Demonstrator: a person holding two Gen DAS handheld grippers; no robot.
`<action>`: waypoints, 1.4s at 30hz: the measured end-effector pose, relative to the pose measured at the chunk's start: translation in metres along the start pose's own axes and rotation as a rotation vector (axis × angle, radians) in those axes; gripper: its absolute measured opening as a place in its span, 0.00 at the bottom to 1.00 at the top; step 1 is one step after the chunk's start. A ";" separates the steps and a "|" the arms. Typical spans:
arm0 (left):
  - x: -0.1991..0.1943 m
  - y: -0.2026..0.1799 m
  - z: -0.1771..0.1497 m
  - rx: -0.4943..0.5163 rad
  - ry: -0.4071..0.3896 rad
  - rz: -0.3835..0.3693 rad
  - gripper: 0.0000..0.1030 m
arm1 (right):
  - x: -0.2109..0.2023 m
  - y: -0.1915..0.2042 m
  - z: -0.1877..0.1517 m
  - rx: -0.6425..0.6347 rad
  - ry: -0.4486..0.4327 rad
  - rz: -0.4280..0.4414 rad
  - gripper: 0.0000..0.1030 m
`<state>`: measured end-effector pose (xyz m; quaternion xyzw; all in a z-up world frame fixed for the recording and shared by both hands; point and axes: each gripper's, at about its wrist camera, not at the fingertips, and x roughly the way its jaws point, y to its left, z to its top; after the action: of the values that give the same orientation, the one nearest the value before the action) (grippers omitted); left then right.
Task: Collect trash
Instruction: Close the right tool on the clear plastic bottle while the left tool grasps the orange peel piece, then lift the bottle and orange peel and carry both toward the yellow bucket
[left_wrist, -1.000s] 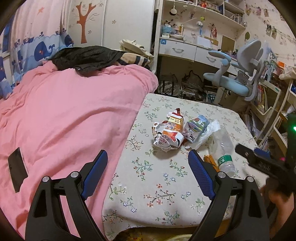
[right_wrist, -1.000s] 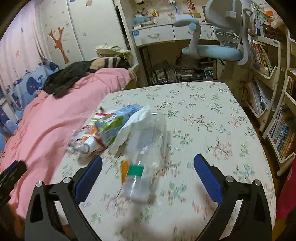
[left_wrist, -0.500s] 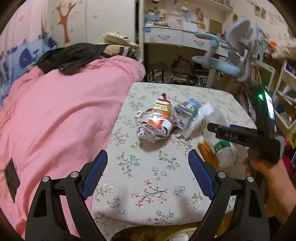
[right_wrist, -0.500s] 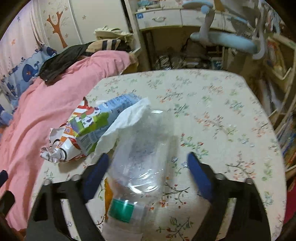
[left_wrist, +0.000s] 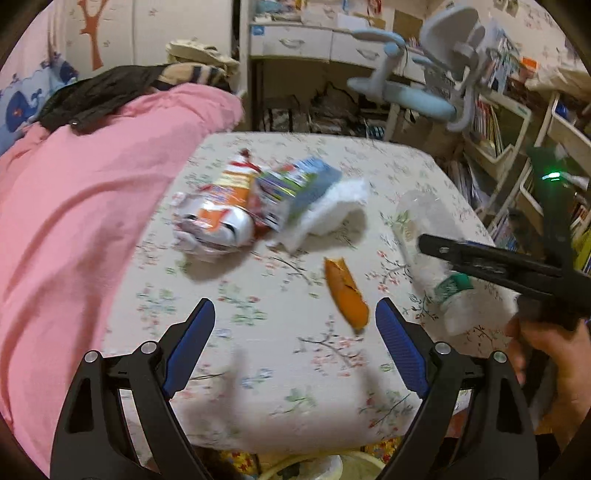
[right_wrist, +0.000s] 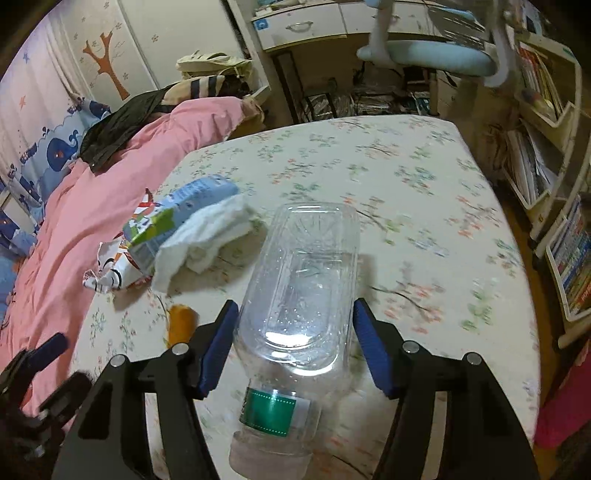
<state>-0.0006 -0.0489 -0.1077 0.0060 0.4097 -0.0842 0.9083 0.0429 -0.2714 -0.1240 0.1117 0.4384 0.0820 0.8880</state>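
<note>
Nearest, the right gripper straddles the clear plastic bottle lying on the flowered table, jaws spread either side and not visibly clamped — so by my reading nothing is collected yet. The left gripper hangs released above the orange peel; farther off wait the crumpled tissue, the carton and the snack wrapper — all untouched.

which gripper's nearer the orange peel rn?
Left. The left gripper is open, with the orange peel just ahead near its right finger. The right gripper straddles the clear bottle, the peel off to its left.
</note>
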 end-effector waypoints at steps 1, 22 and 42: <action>0.007 -0.005 0.001 0.000 0.011 0.007 0.83 | -0.002 -0.003 0.000 0.004 0.001 0.003 0.60; 0.072 -0.023 0.014 -0.070 0.135 -0.030 0.18 | 0.000 -0.022 -0.001 0.022 0.044 0.078 0.56; -0.079 0.026 0.014 -0.096 -0.260 0.007 0.18 | -0.067 0.021 -0.005 0.141 -0.164 0.368 0.56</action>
<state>-0.0371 -0.0130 -0.0412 -0.0469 0.2919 -0.0614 0.9533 -0.0023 -0.2669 -0.0705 0.2579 0.3418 0.2024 0.8808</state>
